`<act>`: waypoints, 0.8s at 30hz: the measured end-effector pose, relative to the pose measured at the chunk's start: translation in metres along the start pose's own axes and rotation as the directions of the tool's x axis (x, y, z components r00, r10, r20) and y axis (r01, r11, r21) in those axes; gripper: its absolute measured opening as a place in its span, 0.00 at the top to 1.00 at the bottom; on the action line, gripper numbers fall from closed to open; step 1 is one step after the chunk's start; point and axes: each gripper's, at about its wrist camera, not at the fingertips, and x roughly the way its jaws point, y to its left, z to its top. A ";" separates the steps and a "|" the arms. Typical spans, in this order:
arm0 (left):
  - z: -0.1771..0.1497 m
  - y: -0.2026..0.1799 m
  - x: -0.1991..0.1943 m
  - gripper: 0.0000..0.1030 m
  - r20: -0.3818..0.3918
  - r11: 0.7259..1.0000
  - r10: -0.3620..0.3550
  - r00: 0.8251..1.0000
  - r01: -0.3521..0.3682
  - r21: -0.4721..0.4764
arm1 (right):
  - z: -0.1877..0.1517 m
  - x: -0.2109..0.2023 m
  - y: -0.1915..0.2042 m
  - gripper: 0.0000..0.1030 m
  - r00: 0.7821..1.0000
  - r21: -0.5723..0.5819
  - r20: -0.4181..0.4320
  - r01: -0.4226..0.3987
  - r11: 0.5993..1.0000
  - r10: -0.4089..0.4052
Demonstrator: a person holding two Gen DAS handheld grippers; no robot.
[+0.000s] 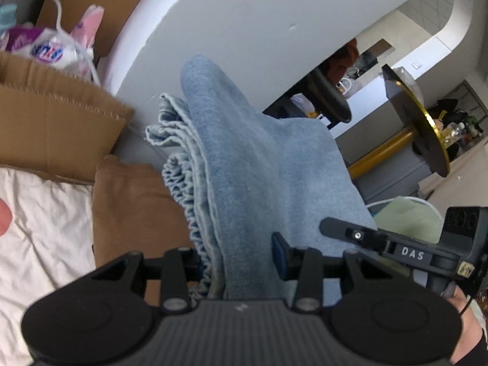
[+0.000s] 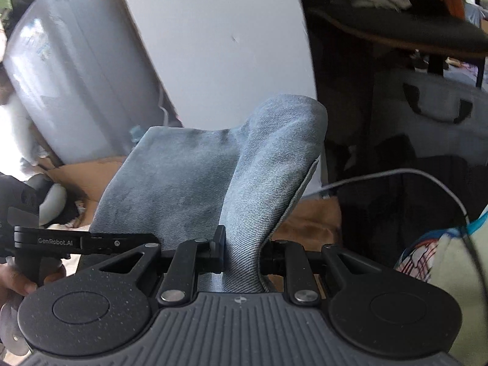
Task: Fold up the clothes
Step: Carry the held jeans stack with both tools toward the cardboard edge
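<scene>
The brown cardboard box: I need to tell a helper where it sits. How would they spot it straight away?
Start at the white wall in the left wrist view. Left of the blue denim garment that both grippers hold up, the cardboard box stands open. Its stiff corrugated flap marks it out from the soft brown cloth beside it.

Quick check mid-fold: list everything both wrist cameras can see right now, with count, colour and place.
denim garment: one, light blue, bunched, held up between both grippers
cardboard box: one, brown, upper left of left wrist view
tan fabric: one, brown, beneath the denim
white sheet: one, lower left
plastic packets: several, purple and pink, in the box
round table: one, black top, gold rim and leg, right background
white cable: one, right of right wrist view
left gripper: fingers shut on denim
right gripper: fingers shut on denim
</scene>
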 end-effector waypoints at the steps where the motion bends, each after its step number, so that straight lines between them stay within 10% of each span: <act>1: -0.002 0.004 0.006 0.59 0.002 1.000 -0.001 1.000 0.001 -0.002 | -0.004 0.008 -0.003 0.81 1.000 0.000 0.000 0.007 1.000 -0.007; 24: -0.034 0.093 0.071 0.55 -0.056 0.992 0.012 0.998 -0.019 -0.126 | -0.047 0.113 -0.036 0.80 0.998 0.029 -0.045 0.040 0.999 -0.039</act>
